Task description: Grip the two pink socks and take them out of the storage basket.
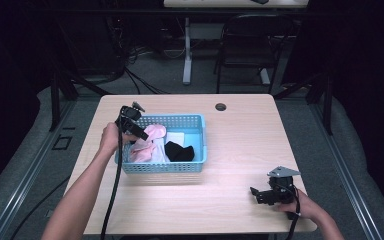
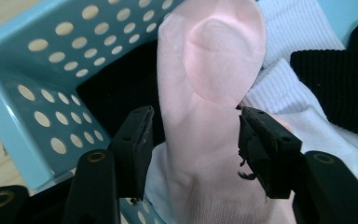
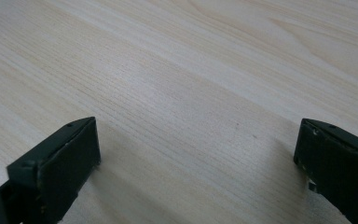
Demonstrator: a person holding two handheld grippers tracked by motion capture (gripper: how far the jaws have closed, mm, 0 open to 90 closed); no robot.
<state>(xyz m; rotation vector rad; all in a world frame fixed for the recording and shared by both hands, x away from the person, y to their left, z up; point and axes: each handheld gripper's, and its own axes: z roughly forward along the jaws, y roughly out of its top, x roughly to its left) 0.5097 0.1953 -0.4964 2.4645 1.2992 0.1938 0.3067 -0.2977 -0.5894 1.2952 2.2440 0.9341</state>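
Note:
A light blue perforated basket (image 1: 165, 166) (image 2: 42, 93) on the wooden table (image 1: 240, 145) holds a pink sock (image 1: 152, 134) (image 2: 209, 70), white socks (image 1: 176, 137) (image 2: 293, 28) and a black sock (image 1: 180, 151) (image 2: 340, 79). My left gripper (image 1: 141, 135) (image 2: 193, 121) reaches into the basket's left end. Its jaws straddle the pink sock, close on both sides, and the fabric is not visibly pinched. My right gripper (image 1: 254, 192) (image 3: 198, 140) rests low over bare wood near the front right corner, jaws wide apart with nothing between them.
A round cable hole (image 1: 221, 107) sits near the table's far edge. Behind the table stand a dark chair (image 1: 250, 45) and a white desk leg (image 1: 187, 55), with cables on the floor. Bare wood lies between the basket and my right gripper.

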